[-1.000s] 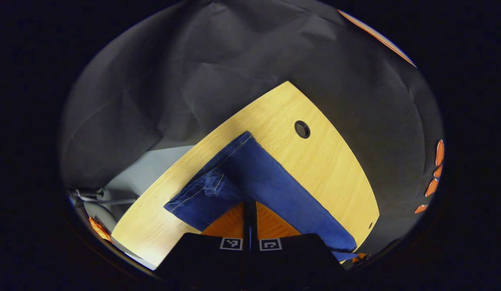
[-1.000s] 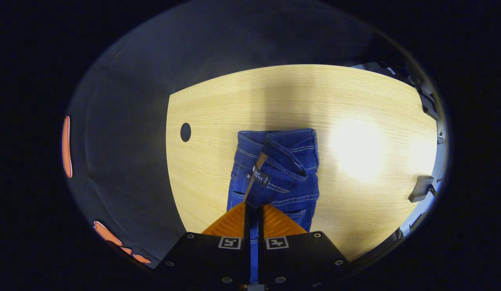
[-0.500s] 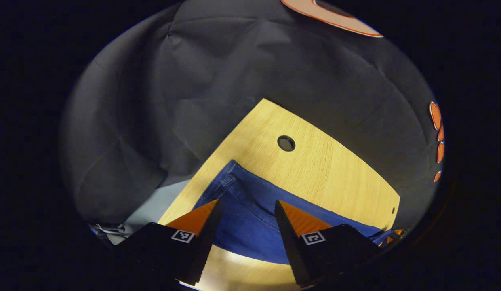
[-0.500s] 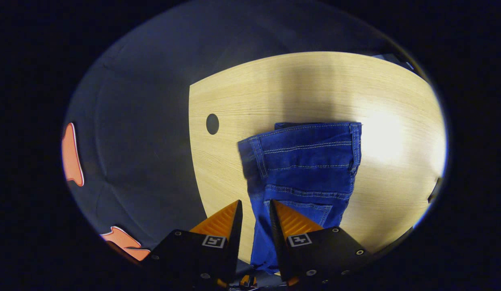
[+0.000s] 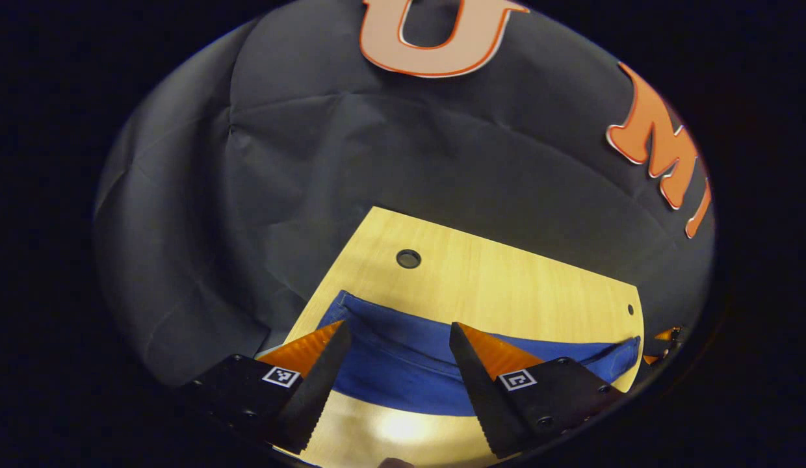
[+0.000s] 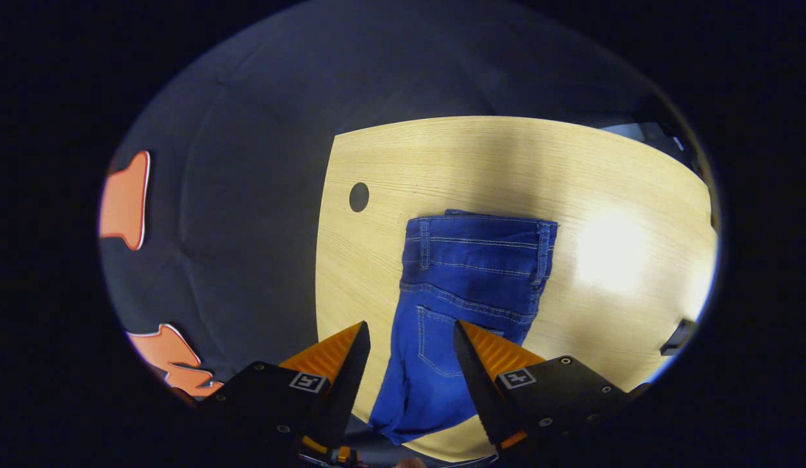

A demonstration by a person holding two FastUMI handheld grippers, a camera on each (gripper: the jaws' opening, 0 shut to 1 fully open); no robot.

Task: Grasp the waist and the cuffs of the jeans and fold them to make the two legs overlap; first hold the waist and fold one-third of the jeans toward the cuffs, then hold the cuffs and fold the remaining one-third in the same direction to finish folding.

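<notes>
Dim booth, overhead glare on table (image 6: 611, 253), sharp center, fisheye warp w/ dark edges.

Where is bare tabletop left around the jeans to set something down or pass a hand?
Right gripper view: a wide bare stretch of the table lies right of the jeans, plus a band beyond the waistband. Left of them is a narrower strip holding the round hole. It is crowded near the open right tool, where denim overhangs the near edge.
</notes>
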